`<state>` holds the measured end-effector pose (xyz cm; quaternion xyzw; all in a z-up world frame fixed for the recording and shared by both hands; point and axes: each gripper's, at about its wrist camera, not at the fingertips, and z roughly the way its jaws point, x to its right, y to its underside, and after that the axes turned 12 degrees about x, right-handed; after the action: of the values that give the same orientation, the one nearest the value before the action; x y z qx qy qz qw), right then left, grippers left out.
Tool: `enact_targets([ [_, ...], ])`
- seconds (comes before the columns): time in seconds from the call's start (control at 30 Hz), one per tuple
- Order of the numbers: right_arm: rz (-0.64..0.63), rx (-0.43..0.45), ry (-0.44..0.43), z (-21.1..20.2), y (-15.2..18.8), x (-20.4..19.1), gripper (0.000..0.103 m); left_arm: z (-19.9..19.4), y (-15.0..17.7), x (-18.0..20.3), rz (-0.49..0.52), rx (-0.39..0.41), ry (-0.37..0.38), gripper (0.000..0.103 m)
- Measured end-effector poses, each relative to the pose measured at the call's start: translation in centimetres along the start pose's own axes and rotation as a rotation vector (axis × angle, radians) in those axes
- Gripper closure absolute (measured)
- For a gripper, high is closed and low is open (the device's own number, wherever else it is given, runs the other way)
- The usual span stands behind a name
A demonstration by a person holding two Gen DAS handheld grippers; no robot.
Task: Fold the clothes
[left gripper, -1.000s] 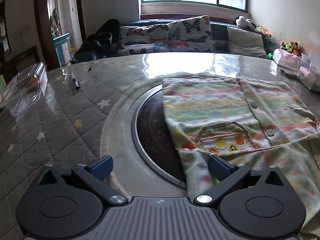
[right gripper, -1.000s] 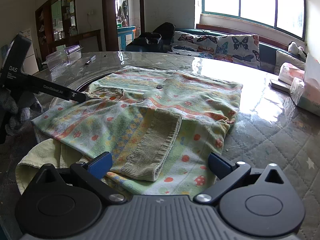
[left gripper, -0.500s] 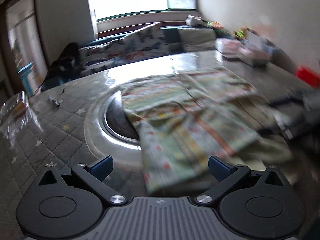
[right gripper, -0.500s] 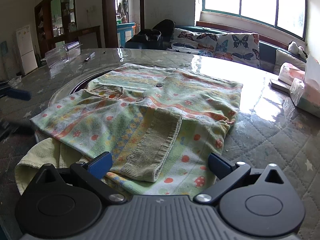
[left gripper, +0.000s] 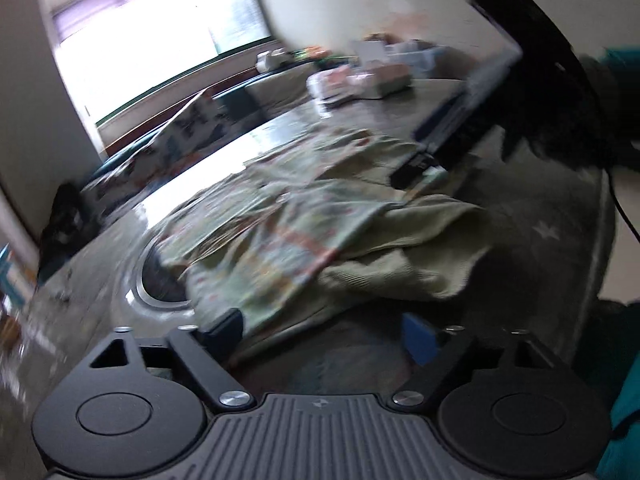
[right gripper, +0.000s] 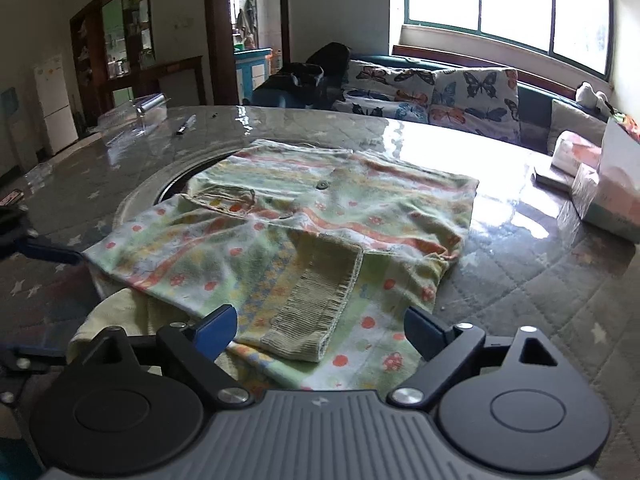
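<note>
Both my left gripper (left gripper: 320, 330) and right gripper (right gripper: 320, 330) gape empty at the frame bottoms before the half-folded shirt (right gripper: 320, 232), its ribbed cuff (right gripper: 316, 312) lying mid-frame, and I judge the bottom-left loose edge wants pinching next.

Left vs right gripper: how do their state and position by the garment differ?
The left gripper sits at the garment's side edge, its view blurred; the right gripper sits over the near hem by the ribbed cuff, its view sharp. Both are open, holding nothing.
</note>
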<state>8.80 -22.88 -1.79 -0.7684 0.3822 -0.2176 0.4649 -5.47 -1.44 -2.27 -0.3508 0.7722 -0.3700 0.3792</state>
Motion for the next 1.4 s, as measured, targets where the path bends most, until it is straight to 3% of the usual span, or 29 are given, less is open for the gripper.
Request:
enact_targets([
  [0.2, -0.049, -0.004, -0.009, -1.6, -0.2, -0.3, 0.020, 0.9, -0.6, 1.4, 0.082, 0.075, 0.048, 0.031],
  [0.3, -0.067, -0.018, -0.027, -2.3, -0.1, -0.4, 0.031, 1.5, -0.9, 2.0, 0.098, 0.097, 0.087, 0.044],
  [0.37, -0.080, -0.024, -0.033, -2.9, 0.0, -0.5, 0.037, 1.9, -1.0, 2.2, 0.106, 0.107, 0.108, 0.063],
  [0.47, -0.097, -0.032, -0.044, -3.5, 0.4, -0.8, 0.040, 2.4, -1.4, 1.7, 0.061, 0.118, 0.118, 0.082],
  [0.53, -0.105, -0.035, -0.058, -4.0, 0.6, -1.0, 0.044, 2.6, -1.8, 0.8, 0.011, 0.121, 0.105, 0.091],
  [0.6, -0.121, -0.035, -0.083, -4.6, 0.7, -1.4, 0.044, 2.7, -2.4, -0.4, -0.053, 0.125, 0.085, 0.093],
  [0.77, -0.198, -0.029, -0.128, -4.7, 0.9, -3.1, 0.044, 3.5, -4.1, -3.4, -0.198, 0.141, 0.043, 0.095],
  [1.03, -0.213, 0.024, -0.155, -2.5, -0.2, -4.6, 0.045, 4.3, -5.3, -4.8, -0.240, 0.142, 0.044, 0.096],
  [1.07, -0.198, 0.018, -0.164, -2.0, -0.4, -4.5, 0.047, 4.3, -5.2, -4.8, -0.243, 0.139, 0.045, 0.095],
  [1.17, -0.153, -0.001, -0.191, -0.8, -0.9, -4.5, 0.068, 4.3, -4.9, -5.0, -0.256, 0.126, 0.049, 0.095],
  [1.3, -0.108, -0.001, -0.200, -0.5, -1.6, -3.9, 0.081, 3.3, -4.0, -5.0, -0.257, 0.118, 0.045, 0.088],
  [1.37, -0.084, 0.001, -0.191, -0.6, -2.0, -3.5, 0.084, 2.6, -3.4, -4.9, -0.237, 0.116, 0.020, 0.065],
  [1.4, -0.081, 0.007, -0.188, -0.7, -2.2, -3.4, 0.084, 2.3, -3.1, -4.8, -0.226, 0.113, 0.005, 0.059],
])
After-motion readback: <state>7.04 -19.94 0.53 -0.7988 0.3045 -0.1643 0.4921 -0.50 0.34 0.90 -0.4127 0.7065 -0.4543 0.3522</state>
